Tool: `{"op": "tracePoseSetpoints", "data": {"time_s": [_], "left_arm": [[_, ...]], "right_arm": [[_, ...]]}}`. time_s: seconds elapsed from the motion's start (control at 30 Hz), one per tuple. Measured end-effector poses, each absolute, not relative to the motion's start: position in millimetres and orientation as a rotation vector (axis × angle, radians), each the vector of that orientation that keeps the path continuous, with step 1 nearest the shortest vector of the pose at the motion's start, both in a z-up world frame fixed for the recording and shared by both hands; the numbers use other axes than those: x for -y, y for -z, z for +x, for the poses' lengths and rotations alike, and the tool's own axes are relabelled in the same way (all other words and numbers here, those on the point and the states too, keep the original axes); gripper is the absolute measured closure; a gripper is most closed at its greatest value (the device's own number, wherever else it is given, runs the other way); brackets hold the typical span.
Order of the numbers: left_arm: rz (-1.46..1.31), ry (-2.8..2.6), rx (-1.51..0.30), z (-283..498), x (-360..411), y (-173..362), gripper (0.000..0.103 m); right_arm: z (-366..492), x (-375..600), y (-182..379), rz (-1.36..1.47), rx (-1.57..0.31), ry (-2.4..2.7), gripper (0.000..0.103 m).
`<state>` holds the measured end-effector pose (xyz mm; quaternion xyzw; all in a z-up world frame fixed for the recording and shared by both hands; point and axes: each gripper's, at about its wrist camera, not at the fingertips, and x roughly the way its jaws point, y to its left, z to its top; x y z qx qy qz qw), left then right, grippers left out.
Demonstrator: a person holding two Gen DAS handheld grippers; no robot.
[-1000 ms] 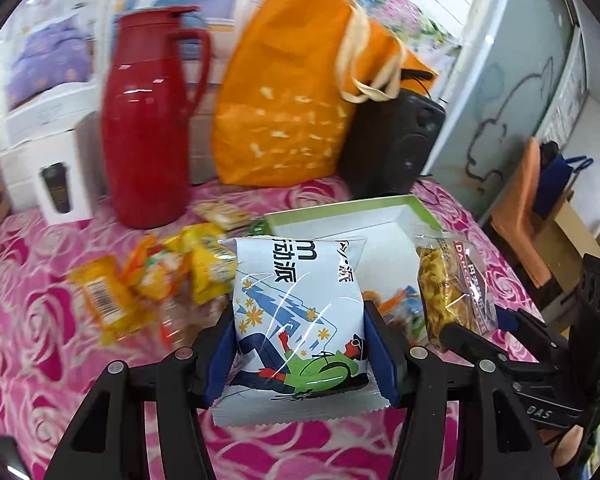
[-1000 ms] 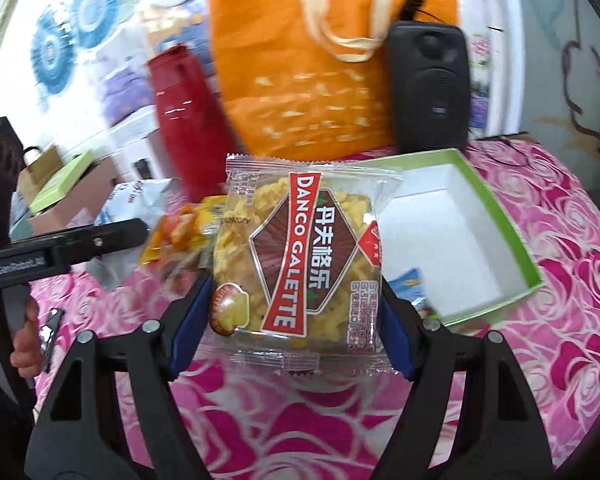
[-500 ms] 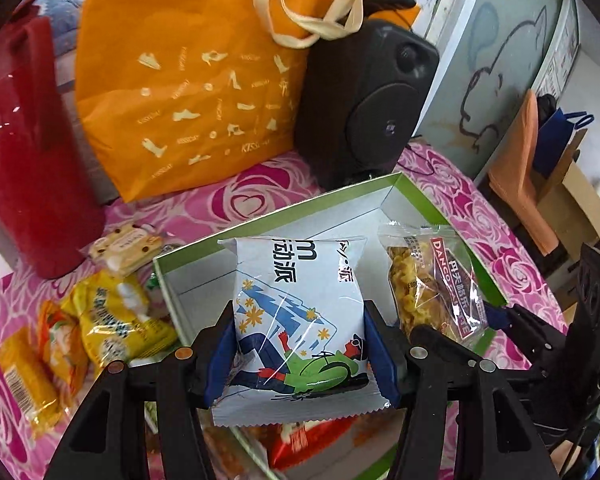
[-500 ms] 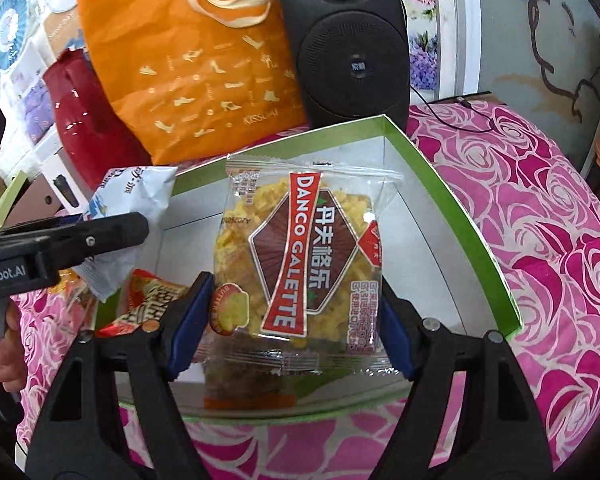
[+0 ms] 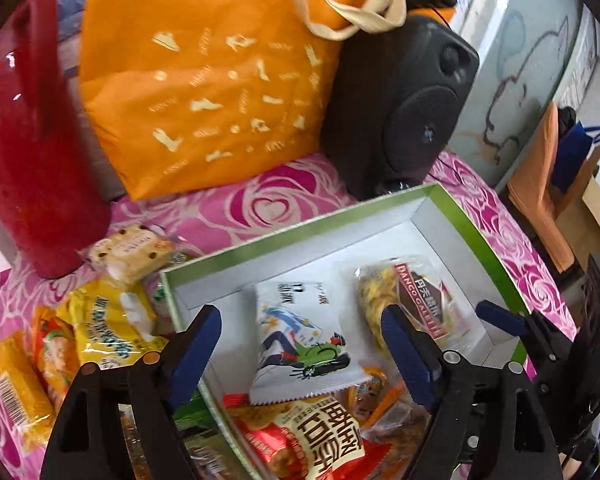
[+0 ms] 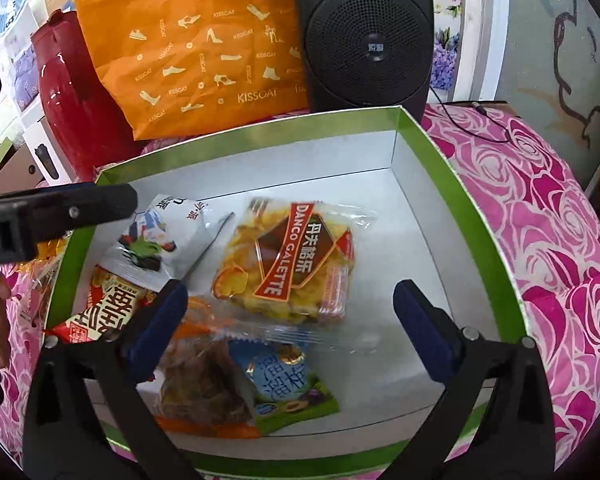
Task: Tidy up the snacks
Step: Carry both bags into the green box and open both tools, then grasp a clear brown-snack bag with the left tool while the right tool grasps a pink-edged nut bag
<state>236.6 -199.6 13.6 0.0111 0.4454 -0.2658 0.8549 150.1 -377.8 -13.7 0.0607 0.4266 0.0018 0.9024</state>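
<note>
Half a second ago each gripper was clamped on a packet above the box; now both packets lie inside it and both sets of jaws stand wide apart, holding nothing. The left gripper [image 5: 300,340] hovers over the white cartoon packet [image 5: 300,340], which rests tilted with its lower edge propped on the red packet [image 5: 320,436] beneath it. The right gripper [image 6: 290,320] hangs above the Danco Galette packet [image 6: 288,260], which lies flat on the bare white floor of the green-rimmed box [image 6: 460,184], just beside the white one. More snacks are already in the near end of the box — a blue-and-green packet [image 6: 288,384] and a brownish clear one [image 6: 204,388]. Several remain outside on the rose-patterned bench [image 5: 260,208]: a yellow packet [image 5: 108,328], orange ones [image 5: 16,384] and a biscuit pack [image 5: 128,248] near the red flask [image 5: 32,140]. The risk from here, I judge, lies in pulling back — an open finger could snag the crinkly film of the propped white packet and drag it over the rim, or knock the light box itself. Reaching next for the crowded loose packets, wide jaws may pinch two at once.
</note>
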Motion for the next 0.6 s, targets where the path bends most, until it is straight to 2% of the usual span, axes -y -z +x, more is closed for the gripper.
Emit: {"op": "tracePoseSetpoints", "data": {"time_s": [0.3,0.6], "left_arm": [[0.018,0.559,-0.912,219.8,181.0,-31.0,0.019],[-0.028,0.506,-0.847,171.1,132.3,-64.2,0.019]], "right_arm": [[131.1,374.5,-2.9,0.155,-0.873,0.003,0.001],[94.1,346.8,-49.3,0.115,-0.783,-0.083,0.001]]}}
